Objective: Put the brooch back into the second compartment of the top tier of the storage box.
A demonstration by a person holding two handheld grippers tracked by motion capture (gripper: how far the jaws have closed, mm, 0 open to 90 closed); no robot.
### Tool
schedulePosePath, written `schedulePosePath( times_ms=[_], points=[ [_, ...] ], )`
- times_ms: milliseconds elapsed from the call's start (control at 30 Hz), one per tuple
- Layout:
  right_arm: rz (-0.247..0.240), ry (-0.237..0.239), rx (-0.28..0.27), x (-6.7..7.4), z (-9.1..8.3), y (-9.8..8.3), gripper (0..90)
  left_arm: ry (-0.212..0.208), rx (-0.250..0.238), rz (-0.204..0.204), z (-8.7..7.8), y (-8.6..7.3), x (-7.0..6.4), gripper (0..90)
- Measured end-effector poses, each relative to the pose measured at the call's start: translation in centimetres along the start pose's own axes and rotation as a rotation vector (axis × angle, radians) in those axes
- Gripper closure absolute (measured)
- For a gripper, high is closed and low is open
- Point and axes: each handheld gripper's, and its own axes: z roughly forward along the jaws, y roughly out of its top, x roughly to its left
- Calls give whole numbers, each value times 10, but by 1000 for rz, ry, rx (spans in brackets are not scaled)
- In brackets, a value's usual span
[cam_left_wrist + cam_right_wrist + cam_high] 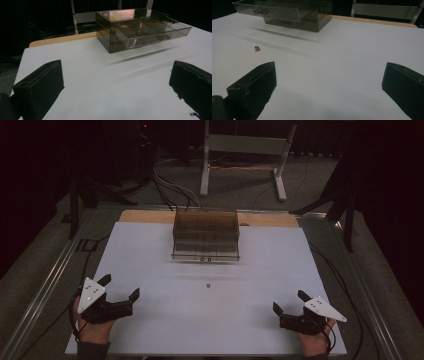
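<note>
Both grippers rest near the front edge of the board (150, 245), the left gripper (121, 289) by the front left corner and the right gripper (289, 302) by the front right corner, each with its jaws spread wide and nothing between them. Largest on the board is the box (205, 235), a smoky clear drawer unit at the middle of the back edge, with a drawer (155, 37) standing pulled out toward the front. It looks like stiff, thin plastic, light enough to skate on the smooth sheet if pushed, so the small handle on the drawer front is the place to take it, with a gentle pull. Between box and front edge, about midway and close to the board's centre line, lies the nut (208, 284), a tiny brassy piece; at this size I can't be sure of its shape, though it reads as a small metal fitting. It should be hard, light and prone to roll or slip, so a pinch across its sides, from above, seems best. From the right gripper it lies ahead and to the left, well apart (257, 48); from the left gripper it is ahead and to the right, also well apart.
</note>
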Motion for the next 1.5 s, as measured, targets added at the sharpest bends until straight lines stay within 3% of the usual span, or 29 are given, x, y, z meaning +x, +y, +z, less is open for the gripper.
schedulePosePath(
  times_ms=[300, 600, 1500],
  points=[
    [7, -8, -2, -1, -1, 0, 1, -17, -17, -4, 8, 11, -1, 1],
    [6, -15, -1, -1, 0, 0, 1, -56, 0, 3, 21, 16, -5, 1],
    [8, -19, -1, -2, -1, 0, 1, -129, 18, 2, 65, 25, -30, 1]
  ],
)
